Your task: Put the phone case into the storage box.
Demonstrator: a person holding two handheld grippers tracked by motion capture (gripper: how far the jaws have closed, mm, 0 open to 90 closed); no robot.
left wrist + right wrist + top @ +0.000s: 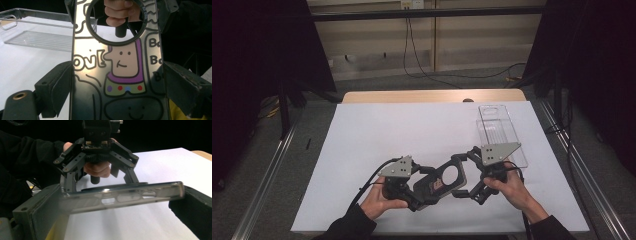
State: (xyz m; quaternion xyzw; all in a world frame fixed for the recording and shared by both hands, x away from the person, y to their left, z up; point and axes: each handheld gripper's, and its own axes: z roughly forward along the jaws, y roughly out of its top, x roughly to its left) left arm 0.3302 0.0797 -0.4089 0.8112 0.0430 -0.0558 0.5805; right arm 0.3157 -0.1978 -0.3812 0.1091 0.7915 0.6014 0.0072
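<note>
A person's left tool (424, 192) and right tool (464, 172) both close on a clear phone case (443, 180), held between them above the white sheet (402, 130) covering the desk. In the left gripper view, the case (117, 75), printed with cartoon figures and fitted with a black ring (116, 22), sits clamped between the jaws. In the right gripper view, its edge (122, 195) spans the jaws. A clear plastic tray (502, 132) lies just beyond the case, well apart from the left hand (379, 200).
</note>
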